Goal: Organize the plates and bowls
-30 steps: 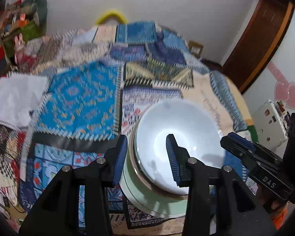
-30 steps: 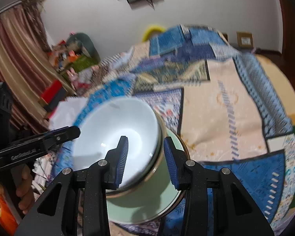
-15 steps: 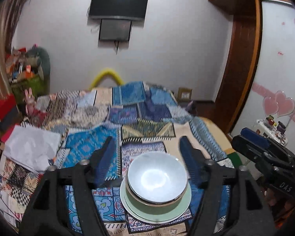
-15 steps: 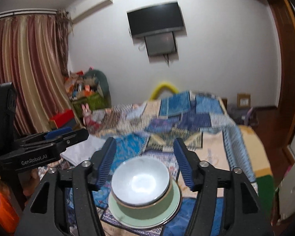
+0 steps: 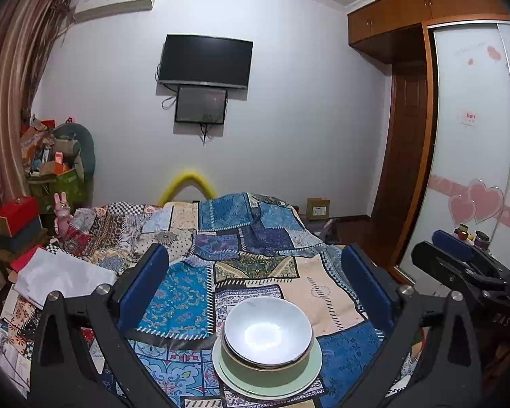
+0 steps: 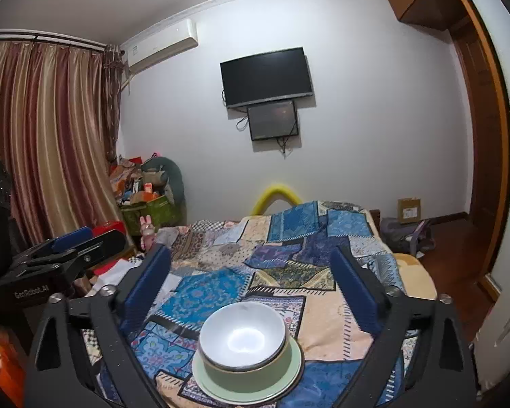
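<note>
Left wrist view shows the left gripper (image 5: 255, 282) with its jaws wide apart; they have just been opening, and nothing is between the blue pads (image 5: 142, 285). It touches nothing. Below and ahead of it, on the patchwork bedspread (image 5: 187, 302), sits the stack: a white bowl (image 5: 268, 331) nested in a green bowl (image 5: 265, 367), and both on a pale green plate (image 5: 309, 374). The stack stands free and upright, near the foot of the bed.

From the right wrist view, the right gripper (image 6: 251, 285) is also spread wide, its jaws have just been opening too, and they hold nothing. The same white bowl (image 6: 243, 335) lies under the gap between the fingers, not touched by them.

Each gripper appears at the edge of the other's view. Around the bed: a dark television (image 6: 267, 76) on the wall, striped curtains (image 6: 44, 142), a yellow arch (image 6: 277, 193) behind the bed, a white sheet of paper (image 5: 61, 275) on the left side.
</note>
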